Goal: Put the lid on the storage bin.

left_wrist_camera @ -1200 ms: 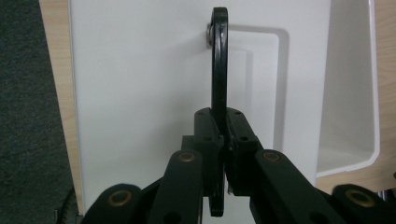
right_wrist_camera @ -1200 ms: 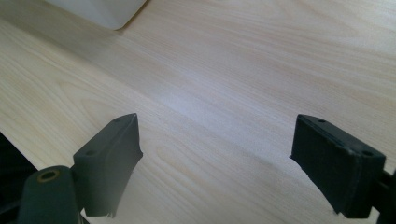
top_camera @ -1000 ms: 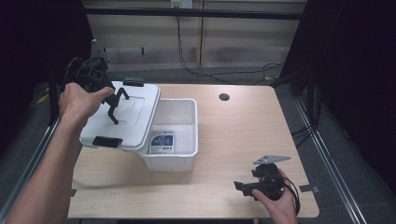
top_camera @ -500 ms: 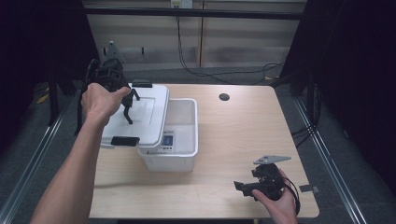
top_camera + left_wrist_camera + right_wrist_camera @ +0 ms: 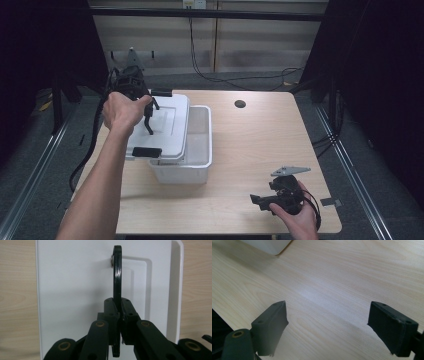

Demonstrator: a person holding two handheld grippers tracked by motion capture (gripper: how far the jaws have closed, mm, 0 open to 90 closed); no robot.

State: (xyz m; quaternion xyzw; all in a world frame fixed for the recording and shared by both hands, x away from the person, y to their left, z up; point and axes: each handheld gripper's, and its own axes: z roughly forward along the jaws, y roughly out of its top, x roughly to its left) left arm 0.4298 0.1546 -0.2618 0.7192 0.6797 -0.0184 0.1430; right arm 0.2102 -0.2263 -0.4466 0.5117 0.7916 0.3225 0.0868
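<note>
- Left gripper (image 5: pixel 149 119) is over the white lid (image 5: pixel 169 125), jaws pinched tight on the lid's black handle (image 5: pixel 117 277), which stands upright between them.
- The lid sits over the left part of the white bin (image 5: pixel 197 150), overhanging the bin's left side; the bin's right part lies uncovered.
- Right gripper (image 5: pixel 259 201) rests near the table's (image 5: pixel 260 135) front edge, right of the bin, jaws spread wide over bare wood.
</note>
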